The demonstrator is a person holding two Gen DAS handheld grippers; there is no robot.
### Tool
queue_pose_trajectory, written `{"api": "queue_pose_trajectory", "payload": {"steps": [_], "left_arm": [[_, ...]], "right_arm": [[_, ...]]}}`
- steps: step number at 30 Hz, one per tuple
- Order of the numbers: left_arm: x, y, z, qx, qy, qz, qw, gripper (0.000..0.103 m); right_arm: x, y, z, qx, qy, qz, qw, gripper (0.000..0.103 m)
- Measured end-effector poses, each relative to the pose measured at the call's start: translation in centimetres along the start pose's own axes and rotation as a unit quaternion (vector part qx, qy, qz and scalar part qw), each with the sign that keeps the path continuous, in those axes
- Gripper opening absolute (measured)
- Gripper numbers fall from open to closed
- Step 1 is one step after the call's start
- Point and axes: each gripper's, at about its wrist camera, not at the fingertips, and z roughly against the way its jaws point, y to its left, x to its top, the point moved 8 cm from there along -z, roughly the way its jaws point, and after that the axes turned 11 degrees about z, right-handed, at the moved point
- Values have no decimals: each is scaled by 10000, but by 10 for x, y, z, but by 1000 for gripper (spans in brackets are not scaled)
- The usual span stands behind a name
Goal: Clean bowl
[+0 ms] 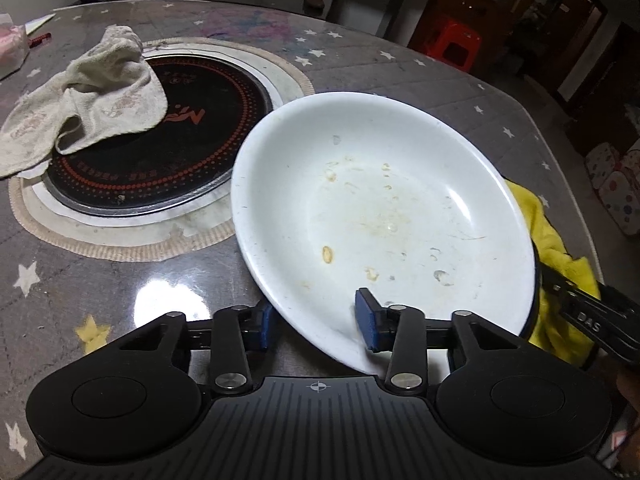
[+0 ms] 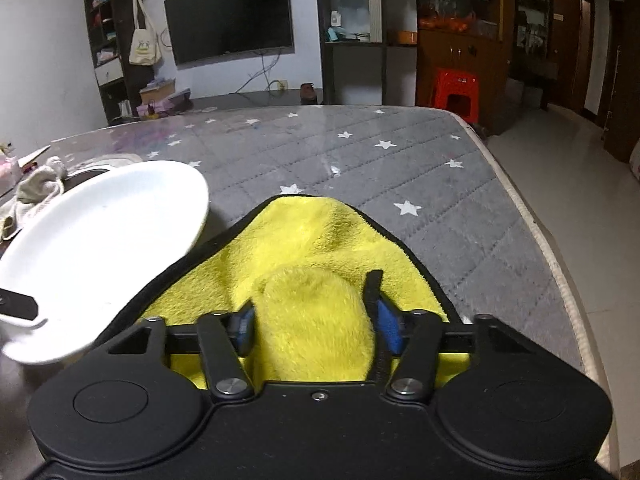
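Now both grippers had something to hold.
Left view: the left gripper pinched the dirty white bowl by its near rim, tipped above the surface; it looked hard and slippery. Right view: the right gripper squeezed the soft yellow cloth.

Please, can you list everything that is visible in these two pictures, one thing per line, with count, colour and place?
bowl: one, white with yellowish food stains, tilted, beside the cooktop
yellow cloth: one, black-edged, on the table right of the bowl
beige cloth: one, crumpled on the cooktop's left part
cooktop: one, black with red dots, set in the table
table: one, grey cover with white stars
stool: one, red, on the floor behind
television: one, black, on the wall
left gripper: one, black with blue pads, shut on the bowl's near rim
right gripper: one, same colours, shut on a bunch of yellow cloth
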Motion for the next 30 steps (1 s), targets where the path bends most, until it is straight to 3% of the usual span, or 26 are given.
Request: {"api": "queue_pose_trajectory", "payload": {"steps": [5,11,17,19,26,30], "left_arm": [[0,4,1,-76,-14,-2,10000,32],[0,7,2,-289,95,-324,9990,32],[-4,13,7,-505,293,-960,9937,33],[-5,14,8,-590,350,-1233,9900,33],[-2,9,4,-696,387,-1898,9786,36],[0,8,0,-729,448,-1994,9762,37]], "right_arm": [[-11,13,16,155,-95,-168,9997,33],[-29,29,40,526,-149,-387,9978,32],[-54,45,72,929,-152,-641,9935,31],[-49,36,75,1051,-137,-813,9910,31],[-42,19,59,1464,-226,-1901,9705,30],[-34,-1,36,1649,-328,-2903,9420,30]]}}
